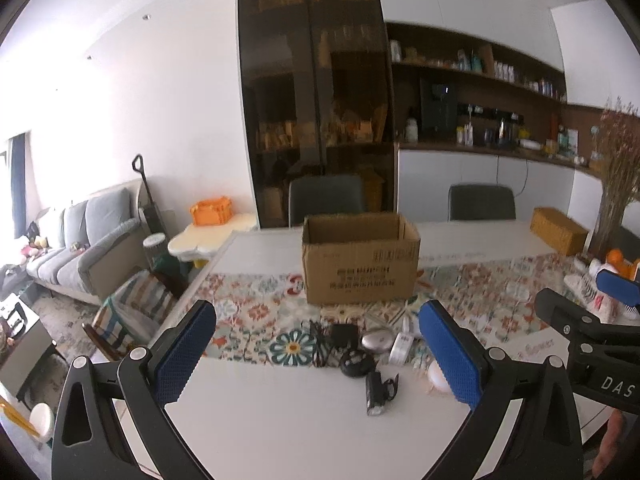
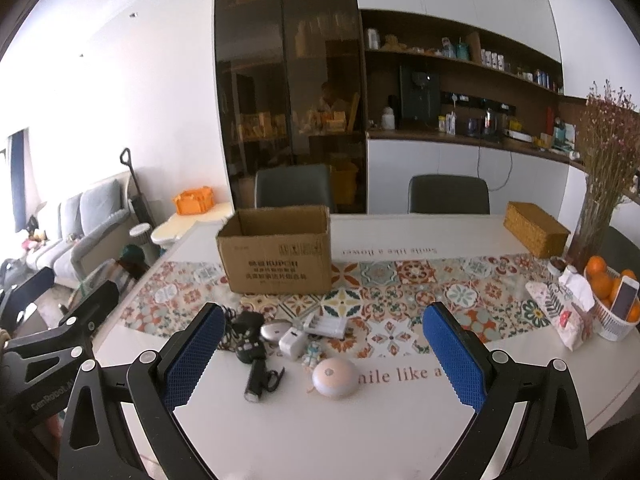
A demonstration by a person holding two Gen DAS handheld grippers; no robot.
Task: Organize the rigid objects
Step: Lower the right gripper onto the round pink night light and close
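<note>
Both held above the near edge of the counter (image 2: 400,432), fingers spread wide, gripping nothing: left hand-held gripper (image 1: 320,356), right hand-held gripper (image 2: 324,360). Bare white surface in front. Small gadgets (image 2: 288,340) clustered between the near edge and the open cardboard box (image 2: 276,252); black pieces overlapping, hard to separate.

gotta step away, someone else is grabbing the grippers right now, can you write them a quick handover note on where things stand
Left gripper: open, empty, held above the near table edge.
Right gripper: open, empty, same height, beside the left.
Cardboard box: open-topped, upright on the patterned runner, behind the clutter. Its inside is not visible from here.
Loose items in a cluster in front of the box: black flashlight, round white puck light, white charger cube, silver oval case, white battery charger, black adapter with cable.
Done: nothing evident.
Left: presumably move each item into the box.
</note>
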